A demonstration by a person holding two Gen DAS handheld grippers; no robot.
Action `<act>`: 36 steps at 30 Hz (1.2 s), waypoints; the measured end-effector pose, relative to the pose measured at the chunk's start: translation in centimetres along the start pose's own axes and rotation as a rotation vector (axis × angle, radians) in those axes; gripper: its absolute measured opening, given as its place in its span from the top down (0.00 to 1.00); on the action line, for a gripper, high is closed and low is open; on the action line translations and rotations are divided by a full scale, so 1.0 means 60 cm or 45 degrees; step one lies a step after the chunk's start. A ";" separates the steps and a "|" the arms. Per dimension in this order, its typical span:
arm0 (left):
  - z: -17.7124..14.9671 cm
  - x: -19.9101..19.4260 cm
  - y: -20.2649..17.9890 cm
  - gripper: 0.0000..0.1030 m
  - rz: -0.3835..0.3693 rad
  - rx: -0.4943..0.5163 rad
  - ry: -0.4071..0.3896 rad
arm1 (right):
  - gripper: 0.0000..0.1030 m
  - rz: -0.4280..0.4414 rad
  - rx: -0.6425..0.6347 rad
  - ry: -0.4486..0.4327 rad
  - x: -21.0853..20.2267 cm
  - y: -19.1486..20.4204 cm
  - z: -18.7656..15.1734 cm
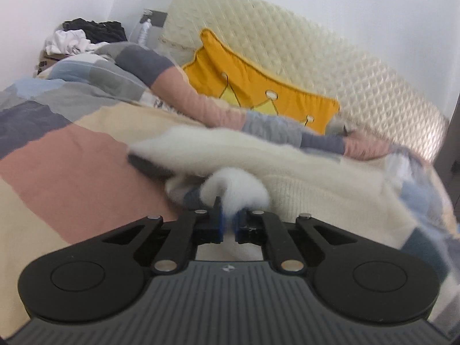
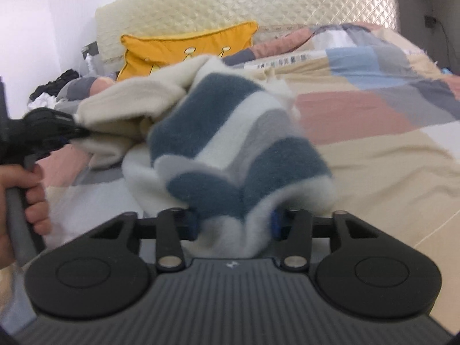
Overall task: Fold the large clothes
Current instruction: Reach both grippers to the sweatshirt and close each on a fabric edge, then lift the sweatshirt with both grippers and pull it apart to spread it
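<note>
Both grippers clamp a fuzzy striped sweater [image 2: 230, 132] above the patchwork quilt [image 2: 373, 132]: the left gripper [image 1: 228, 224] pinches a cream edge, the right gripper [image 2: 234, 224] a bunched blue-striped fold, open bedspread stretching right.

Nothing can be read. A white strip [image 2: 283, 59] on the bedcover [image 2: 373, 132] below the headboard [image 2: 258, 3] carries dark print, too blurred to make out.
</note>
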State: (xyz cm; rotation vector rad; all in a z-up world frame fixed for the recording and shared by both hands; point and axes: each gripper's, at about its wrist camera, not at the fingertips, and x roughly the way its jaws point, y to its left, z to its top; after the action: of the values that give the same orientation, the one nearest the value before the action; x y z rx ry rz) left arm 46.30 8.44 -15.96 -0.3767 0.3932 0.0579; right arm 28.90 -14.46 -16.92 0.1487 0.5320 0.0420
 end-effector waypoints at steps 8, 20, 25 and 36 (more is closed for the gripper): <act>-0.014 -0.155 0.030 0.94 0.054 -0.045 -0.014 | 0.63 -0.071 -0.036 -0.130 -0.075 -0.027 0.036; 0.024 -0.422 0.095 0.94 0.040 -0.107 -0.050 | 0.64 -0.221 -0.062 -0.297 -0.234 -0.078 0.059; 0.038 -0.529 0.135 0.94 0.044 -0.141 -0.076 | 0.64 -0.257 -0.021 -0.380 -0.308 -0.119 0.082; 0.009 -0.542 0.203 0.93 0.180 -0.158 0.138 | 0.64 -0.388 -0.108 -0.283 -0.285 -0.182 0.125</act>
State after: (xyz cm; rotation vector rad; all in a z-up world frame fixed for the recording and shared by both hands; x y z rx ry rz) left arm 14.93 20.52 -7.19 -0.4751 0.5247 0.2012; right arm 17.99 -27.60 -3.61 -0.0119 0.3256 -0.2461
